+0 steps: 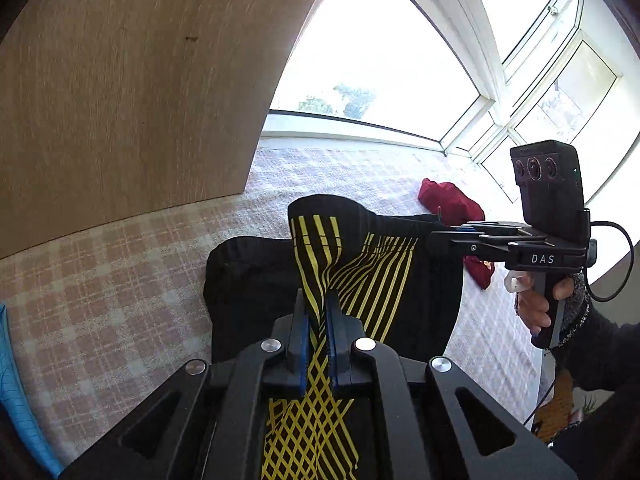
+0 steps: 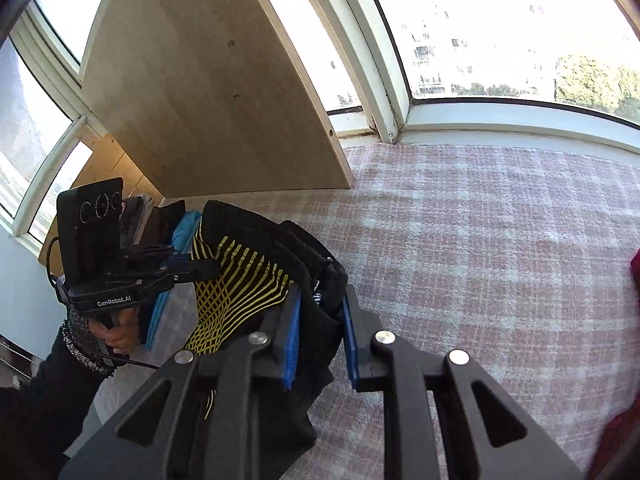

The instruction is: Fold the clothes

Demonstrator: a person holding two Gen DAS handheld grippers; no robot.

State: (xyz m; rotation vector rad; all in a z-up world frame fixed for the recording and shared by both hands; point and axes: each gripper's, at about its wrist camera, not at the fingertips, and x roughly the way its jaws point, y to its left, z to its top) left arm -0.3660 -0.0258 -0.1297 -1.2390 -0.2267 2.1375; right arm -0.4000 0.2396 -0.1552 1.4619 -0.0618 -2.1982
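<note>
A black garment with yellow stripes (image 1: 384, 268) hangs stretched between both grippers above a pink checked blanket (image 1: 120, 280). My left gripper (image 1: 316, 316) is shut on a fold of its yellow-patterned part. My right gripper (image 1: 434, 238) comes in from the right, held by a hand, and pinches the garment's black edge. In the right wrist view, bunched black cloth of the garment (image 2: 248, 276) fills the gap between the blue pads (image 2: 292, 332) of my right gripper (image 2: 320, 320). The left gripper (image 2: 208, 268) clamps the striped part on the left. The garment's lower part drapes out of sight under the grippers.
A red garment (image 1: 452, 204) lies crumpled on the blanket behind the right gripper. A wooden panel (image 2: 208, 100) stands at the blanket's left side. Folded clothes (image 2: 136, 216) and a blue cloth (image 2: 182, 236) sit beyond the left gripper. Windows (image 2: 480, 40) line the far side.
</note>
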